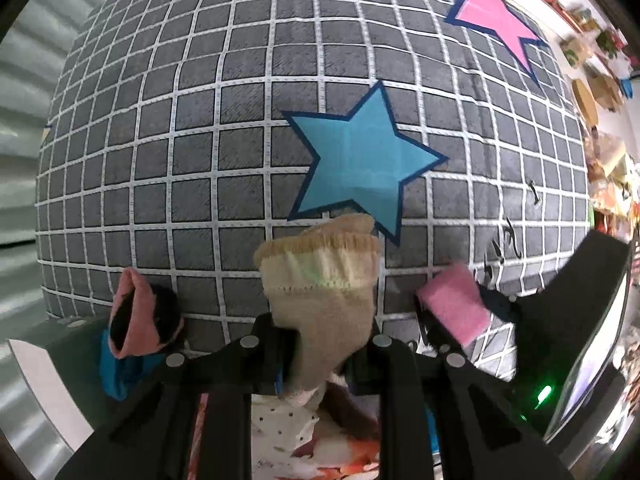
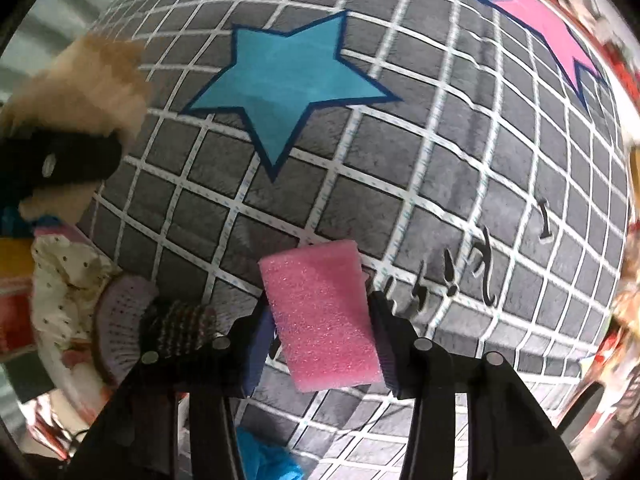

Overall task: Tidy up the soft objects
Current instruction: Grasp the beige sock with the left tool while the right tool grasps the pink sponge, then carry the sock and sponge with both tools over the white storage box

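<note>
Pink foam sponge [image 2: 326, 316] is sitting right between the right gripper [image 2: 320, 320] pads, pinched, long axis running along the fingers, hanging over the grey grid mat [image 2: 400, 184]. Left gripper [image 1: 320, 360] is squeezing a beige knit sock [image 1: 320, 288], cuff pointing away. Spongy block, floppy ribbed sock.

Knit beige sock [image 1: 320, 280]; porous pink foam sponge [image 2: 324, 316]; matt plush grey rug [image 1: 200, 120].
</note>
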Demonstrator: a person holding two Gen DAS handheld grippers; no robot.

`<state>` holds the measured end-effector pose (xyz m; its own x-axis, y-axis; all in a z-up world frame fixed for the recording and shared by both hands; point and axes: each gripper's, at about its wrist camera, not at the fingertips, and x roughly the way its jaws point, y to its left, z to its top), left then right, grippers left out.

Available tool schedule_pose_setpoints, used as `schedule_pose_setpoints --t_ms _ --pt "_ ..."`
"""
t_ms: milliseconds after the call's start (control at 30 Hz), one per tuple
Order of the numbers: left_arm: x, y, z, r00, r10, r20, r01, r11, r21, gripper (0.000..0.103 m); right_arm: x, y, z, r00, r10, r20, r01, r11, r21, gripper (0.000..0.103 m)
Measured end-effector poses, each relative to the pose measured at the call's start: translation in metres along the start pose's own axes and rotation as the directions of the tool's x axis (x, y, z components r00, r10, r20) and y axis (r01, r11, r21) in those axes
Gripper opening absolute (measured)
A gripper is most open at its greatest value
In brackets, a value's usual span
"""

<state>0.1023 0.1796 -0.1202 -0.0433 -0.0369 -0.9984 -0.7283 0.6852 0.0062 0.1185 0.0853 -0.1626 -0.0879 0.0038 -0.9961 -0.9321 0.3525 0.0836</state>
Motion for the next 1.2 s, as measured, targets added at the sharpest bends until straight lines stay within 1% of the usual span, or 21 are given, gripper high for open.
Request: schedule_pose_setpoints --t_ms 100,167,267,300,400,433,500,533,600,633,667,700,800,900,967,1100,1200 --pt "-0.015 -0.007 -0.022 0.999 0.019 0.026 -0.02 0.999 0.033 0.023 -0.011 -0.014 -0.006 1.0 0.026 0.018 -0.027 0.998 0.05 0.048" --pt "-0.031 -0.007 -0.037 0.999 0.02 0.041 -0.022 0.998 0.051 0.023 -0.022 -0.019 -0.008 0.999 0.038 0.032 -0.04 0.996 0.083 0.048" --pt "-0.049 -0.018 -0.051 0.998 0.025 0.059 -0.03 0.996 0.079 0.023 -0.038 -0.026 -0.016 0.998 0.051 0.043 -0.056 0.991 0.122 0.048" --pt "-0.056 -0.022 -0.057 0.998 0.03 0.064 -0.036 0.995 0.096 0.023 -0.043 -0.038 -0.023 0.997 0.057 0.048 -0.063 0.989 0.136 0.048" --pt "-0.072 -0.026 -0.073 0.996 0.027 0.079 -0.039 0.988 0.148 0.023 -0.057 -0.044 -0.034 0.997 0.046 0.055 -0.054 0.987 0.15 0.048" --pt "-0.076 -0.028 -0.079 0.997 0.021 0.079 -0.034 0.986 0.16 0.023 -0.064 -0.053 -0.034 0.997 0.05 0.055 -0.058 0.986 0.157 0.048" --pt "-0.078 -0.028 -0.094 0.997 0.004 0.075 -0.018 0.983 0.183 0.023 -0.069 -0.06 -0.045 0.997 0.057 0.06 -0.068 0.981 0.183 0.048" --pt "-0.076 -0.027 -0.097 0.997 0.0 0.072 -0.013 0.981 0.191 0.023 -0.074 -0.066 -0.052 0.996 0.061 0.064 -0.072 0.978 0.196 0.048" --pt "-0.079 -0.028 -0.112 0.998 -0.009 0.065 -0.005 0.977 0.215 0.023 -0.082 -0.065 -0.065 0.995 0.073 0.071 -0.087 0.972 0.22 0.048" --pt "-0.078 -0.022 -0.108 0.998 -0.015 0.062 0.001 0.975 0.224 0.023 -0.083 -0.067 -0.07 0.994 0.078 0.073 -0.093 0.97 0.225 0.048" --pt "-0.073 -0.024 -0.105 0.998 -0.024 0.055 0.01 0.971 0.238 0.023 -0.087 -0.069 -0.082 0.994 0.08 0.075 -0.095 0.969 0.228 0.048" --pt "-0.072 -0.026 -0.107 0.998 -0.029 0.05 0.016 0.968 0.249 0.023 -0.093 -0.081 -0.09 0.994 0.082 0.075 -0.097 0.968 0.231 0.048" --pt "-0.065 -0.032 -0.115 0.999 -0.042 0.034 0.03 0.955 0.295 0.023 -0.095 -0.076 -0.105 0.993 0.093 0.075 -0.109 0.962 0.25 0.048" --pt "-0.061 -0.035 -0.136 0.999 -0.028 0.044 0.012 0.939 0.343 0.023 -0.093 -0.065 -0.118 0.993 0.095 0.07 -0.11 0.957 0.268 0.048" --pt "-0.059 -0.034 -0.149 0.999 -0.029 0.04 0.013 0.93 0.367 0.023 -0.094 -0.056 -0.129 0.993 0.096 0.063 -0.11 0.955 0.276 0.048" --pt "-0.058 -0.028 -0.177 0.999 -0.047 0.026 0.032 0.912 0.409 0.023 -0.092 -0.03 -0.152 0.994 0.103 0.044 -0.111 0.955 0.275 0.048" --pt "-0.062 -0.021 -0.199 0.998 -0.051 0.036 0.03 0.897 0.44 0.023 -0.092 -0.011 -0.167 0.993 0.114 0.036 -0.119 0.952 0.28 0.048"
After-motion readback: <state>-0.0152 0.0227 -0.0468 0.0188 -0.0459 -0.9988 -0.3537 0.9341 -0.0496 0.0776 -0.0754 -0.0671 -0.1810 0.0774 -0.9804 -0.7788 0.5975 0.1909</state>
